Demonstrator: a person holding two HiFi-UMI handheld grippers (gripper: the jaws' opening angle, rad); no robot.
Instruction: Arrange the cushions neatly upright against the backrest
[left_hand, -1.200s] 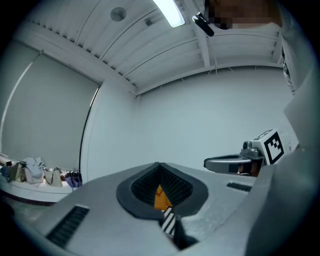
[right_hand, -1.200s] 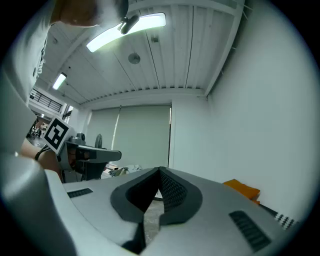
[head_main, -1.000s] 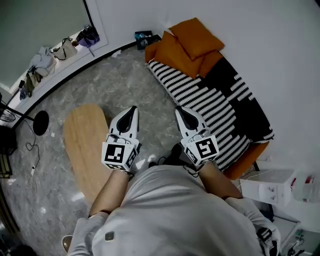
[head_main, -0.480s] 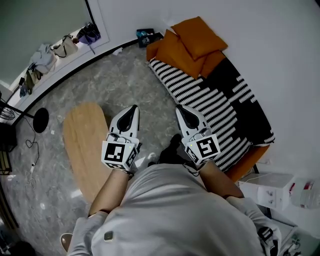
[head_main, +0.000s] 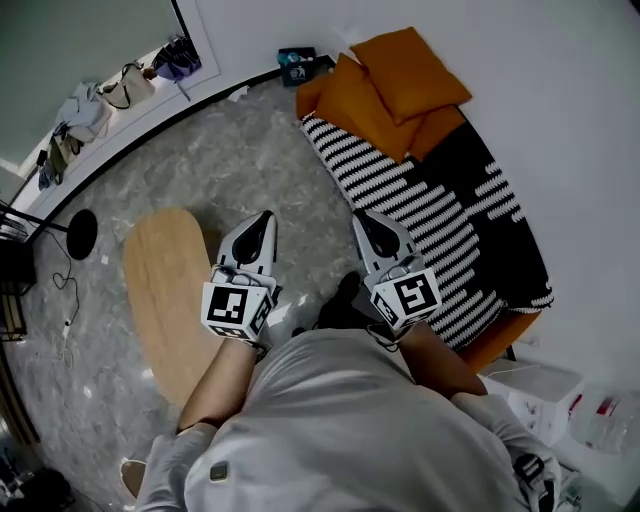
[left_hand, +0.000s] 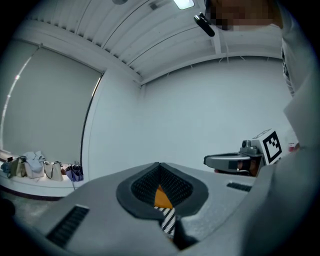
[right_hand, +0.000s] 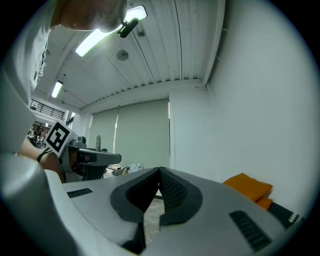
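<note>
Cushions (head_main: 400, 85), heaped at upper right, are seen slightly nearer than before; left gripper (head_main: 264, 216) and right gripper (head_main: 364, 216) are closed tight, empty, so arranging is judged unstarted

Soft, even room light, with wide-lens bending at your edges.
Your light comes from the ceiling strip lamps (right_hand: 100, 37), blown out white in the right gripper view. Your head view is bright and sharp mid-frame, smeared toward its lower right corner. Both gripper views bow straight lines and blacken at their corners.

Head view overhead, gripper views level, sharing cushions (head_main: 400, 85)
</note>
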